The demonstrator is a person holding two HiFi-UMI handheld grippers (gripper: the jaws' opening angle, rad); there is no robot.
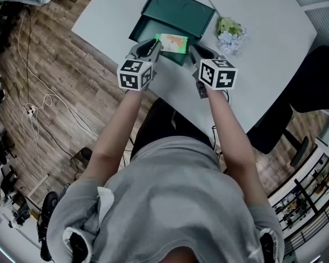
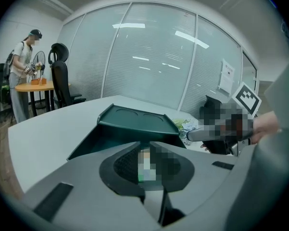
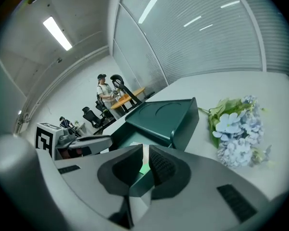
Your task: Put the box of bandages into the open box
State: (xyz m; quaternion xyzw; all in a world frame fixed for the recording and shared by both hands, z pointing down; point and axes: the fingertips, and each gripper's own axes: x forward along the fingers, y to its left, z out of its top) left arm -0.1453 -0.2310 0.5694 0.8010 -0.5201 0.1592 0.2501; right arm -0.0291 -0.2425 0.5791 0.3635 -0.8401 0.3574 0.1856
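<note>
A dark green open box (image 1: 182, 11) sits at the table's far middle, its lid tipped back; it also shows as the green box (image 2: 134, 121) and the green box (image 3: 164, 115). The box of bandages (image 1: 174, 43), green, white and orange, hangs over the open tray. My left gripper (image 1: 155, 45) is shut on its left end; a pale strip of the bandage box (image 2: 144, 163) fills the gap between the pads. My right gripper (image 1: 193, 51) hovers just right of it, shut and empty. Only a sliver of the bandage box (image 3: 144, 167) shows through its jaws.
A small bunch of pale blue flowers (image 1: 229, 33) lies right of the green box, shown also as the flowers (image 3: 238, 129). The white table (image 1: 273, 53) extends right and back. A black office chair (image 1: 309, 86) stands at the table's right. People stand at a far table.
</note>
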